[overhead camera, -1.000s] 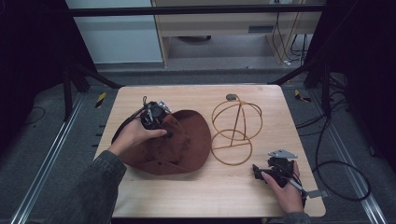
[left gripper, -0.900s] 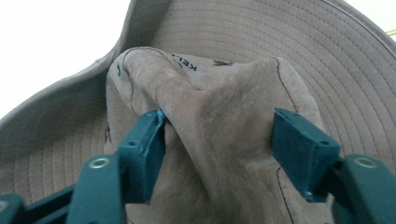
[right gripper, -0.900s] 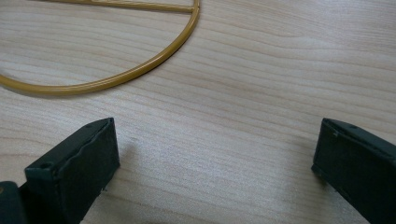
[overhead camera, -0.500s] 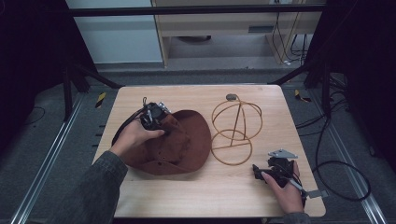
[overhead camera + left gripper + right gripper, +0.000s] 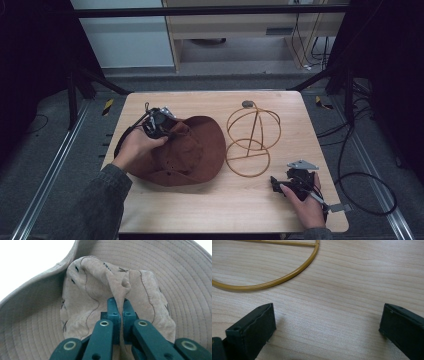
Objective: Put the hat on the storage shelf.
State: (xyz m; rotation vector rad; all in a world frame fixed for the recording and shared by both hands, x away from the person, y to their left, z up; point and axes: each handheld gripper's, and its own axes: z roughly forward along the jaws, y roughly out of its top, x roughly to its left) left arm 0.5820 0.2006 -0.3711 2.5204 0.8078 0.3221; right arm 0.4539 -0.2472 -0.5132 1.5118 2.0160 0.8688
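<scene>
The hat lies on the desk, left of the wire stand. The left gripper has just closed its fingers on a fold of the crown. The right gripper rests near the stand's ring, fingers wide apart, holding nothing.

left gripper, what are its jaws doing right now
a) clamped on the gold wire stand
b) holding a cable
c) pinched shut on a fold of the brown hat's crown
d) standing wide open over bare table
c: in the left gripper view the left gripper has its jaws closed together on a raised fold of the brown hat, with the brim spreading around; the gold wire stand sits apart to the side on the table.
</scene>
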